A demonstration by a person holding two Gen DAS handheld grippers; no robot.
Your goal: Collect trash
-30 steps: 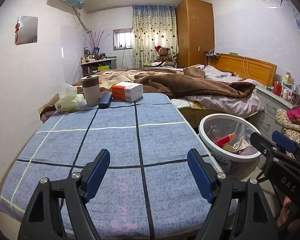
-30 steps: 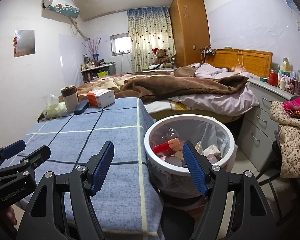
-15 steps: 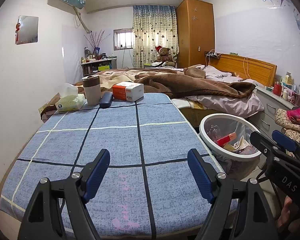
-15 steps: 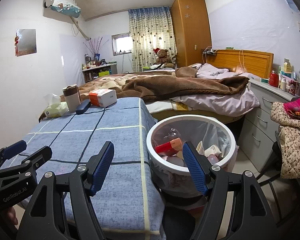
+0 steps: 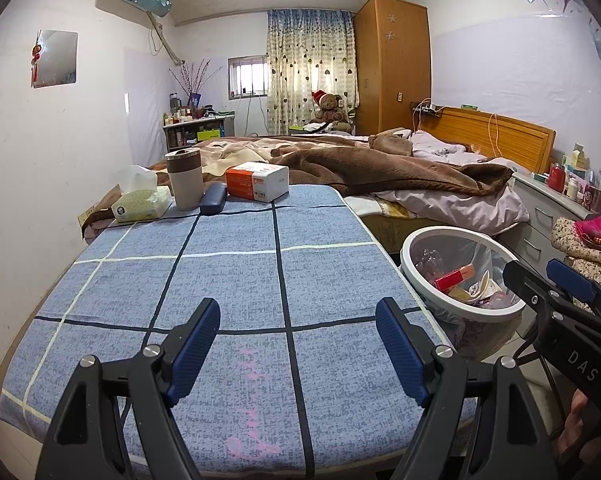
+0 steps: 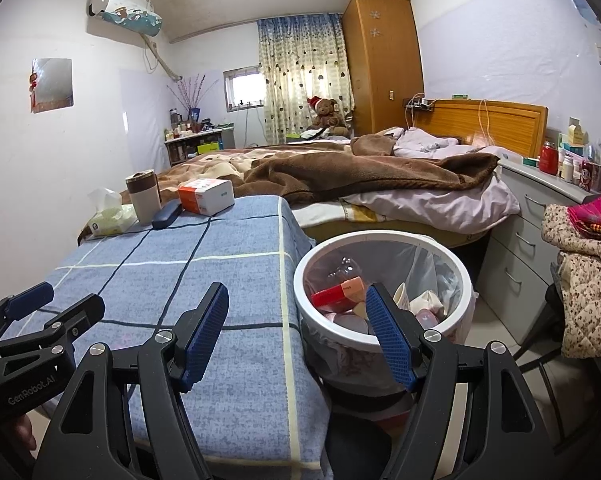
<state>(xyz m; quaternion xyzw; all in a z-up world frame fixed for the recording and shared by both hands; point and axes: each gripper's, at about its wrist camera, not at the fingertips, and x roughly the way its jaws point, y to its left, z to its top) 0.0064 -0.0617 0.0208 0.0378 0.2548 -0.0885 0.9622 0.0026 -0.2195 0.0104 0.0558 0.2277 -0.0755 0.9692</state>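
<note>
Blue checked cloth [image 5: 228, 280]: covers the table; near half bare.
Left gripper [image 5: 298, 344]: fingers spread, holding nothing, over the cloth.
Right gripper [image 6: 296, 334]: spread, holding nothing, at the table's right edge.
Bin [image 6: 466, 280]: white rim, on the floor right of the table, nearer the right gripper; already holds trash [image 6: 338, 292].
Far-end items: tissue pack [image 5: 140, 202], cup [image 5: 185, 178], dark case [image 5: 213, 198], orange-white box [image 5: 258, 181]; likely not trash.

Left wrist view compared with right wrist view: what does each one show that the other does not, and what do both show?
Only the left wrist view shows the pink marks on the tablecloth and the right gripper from the side. Only the right wrist view shows the left gripper from the side. Both show the trash bin, the tissue pack, the cup and the orange box.
</note>
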